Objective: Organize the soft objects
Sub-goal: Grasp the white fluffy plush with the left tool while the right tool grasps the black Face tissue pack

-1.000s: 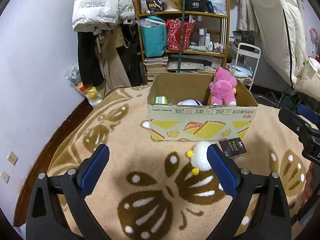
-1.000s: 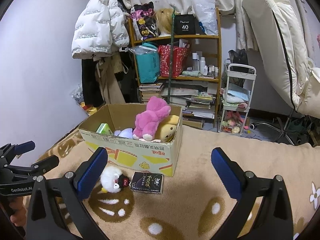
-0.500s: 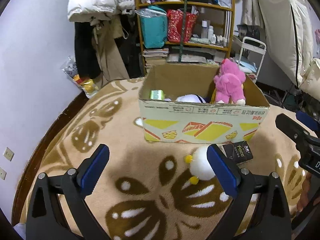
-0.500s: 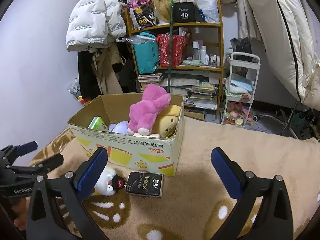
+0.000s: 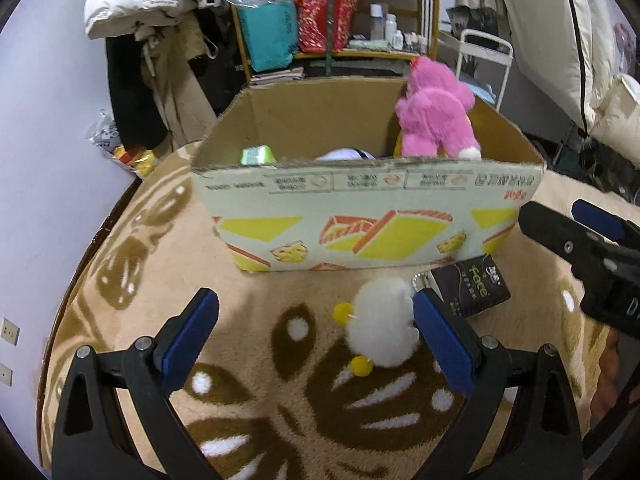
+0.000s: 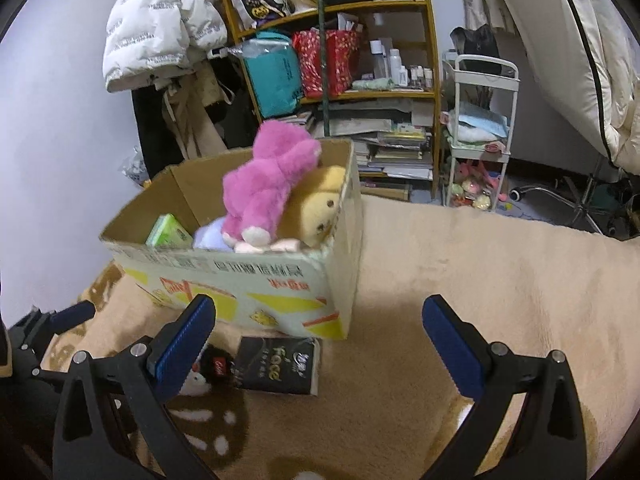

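Observation:
A small white plush toy (image 5: 382,326) with yellow feet lies on the brown-patterned blanket in front of a cardboard box (image 5: 372,220). My left gripper (image 5: 316,338) is open, its right finger beside the toy. The box holds a pink plush (image 5: 434,120), a yellow plush (image 6: 316,208), a lilac soft thing (image 6: 210,236) and a green pack (image 6: 170,232). A black tissue pack (image 5: 470,290) lies next to the toy. My right gripper (image 6: 320,344) is open and empty, near the box's right corner. In its view the toy (image 6: 200,378) is mostly hidden behind the left finger.
A shelf (image 6: 340,52) crammed with bags, books and bottles stands behind the box. A white jacket (image 6: 160,24) hangs at the left. A white trolley (image 6: 480,136) stands to the right. The plain blanket (image 6: 500,272) stretches right of the box.
Both grippers have moved forward and down toward the box. The white toy now sits between the left gripper's fingers, close to the right one. Both stay open.

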Tool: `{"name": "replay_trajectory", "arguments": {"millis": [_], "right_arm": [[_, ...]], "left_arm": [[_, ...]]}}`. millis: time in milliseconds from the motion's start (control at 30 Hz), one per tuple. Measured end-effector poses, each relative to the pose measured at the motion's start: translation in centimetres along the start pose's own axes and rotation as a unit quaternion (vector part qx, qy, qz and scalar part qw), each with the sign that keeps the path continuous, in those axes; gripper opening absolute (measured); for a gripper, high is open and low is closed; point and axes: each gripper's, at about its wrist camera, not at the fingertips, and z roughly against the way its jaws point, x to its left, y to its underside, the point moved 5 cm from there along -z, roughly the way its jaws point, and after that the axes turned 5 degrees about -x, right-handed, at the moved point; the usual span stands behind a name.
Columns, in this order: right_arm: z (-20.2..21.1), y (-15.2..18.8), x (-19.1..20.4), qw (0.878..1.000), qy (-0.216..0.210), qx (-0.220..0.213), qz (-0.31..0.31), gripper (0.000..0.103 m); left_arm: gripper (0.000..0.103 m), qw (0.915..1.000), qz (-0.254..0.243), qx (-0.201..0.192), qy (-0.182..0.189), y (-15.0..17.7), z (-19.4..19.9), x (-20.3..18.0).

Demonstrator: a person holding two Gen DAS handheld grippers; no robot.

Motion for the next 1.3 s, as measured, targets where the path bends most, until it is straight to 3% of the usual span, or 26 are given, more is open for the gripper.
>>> {"name": "replay_trajectory", "arguments": {"millis": [467, 833, 1133, 1300], "right_arm": [[-4.6, 3.1, 0.3, 0.997, -0.029, 0.073, -0.022, 0.103], [-6.1, 4.4, 0.8, 0.992, -0.052, 0.111, -0.043, 0.103], [-6.9, 5.1, 1.8, 0.989, -0.062, 0.130, -0.038, 0.092], [-7.1, 5.2, 2.3, 0.989, -0.061, 0.131, -0.030, 0.085]], "left_arm": [[0.097, 0.9984, -0.003, 0.048, 0.030, 1.3, -3.9, -1.2], [0.097, 0.9972, -0.017, 0.050, 0.053, 1.5, -4.5, -2.3], [0.097, 0.9967, -0.019, 0.057, 0.054, 1.8, -5.1, -2.7], [0.086, 0.9959, -0.019, 0.064, 0.062, 2.1, -5.8, -2.8]]}}
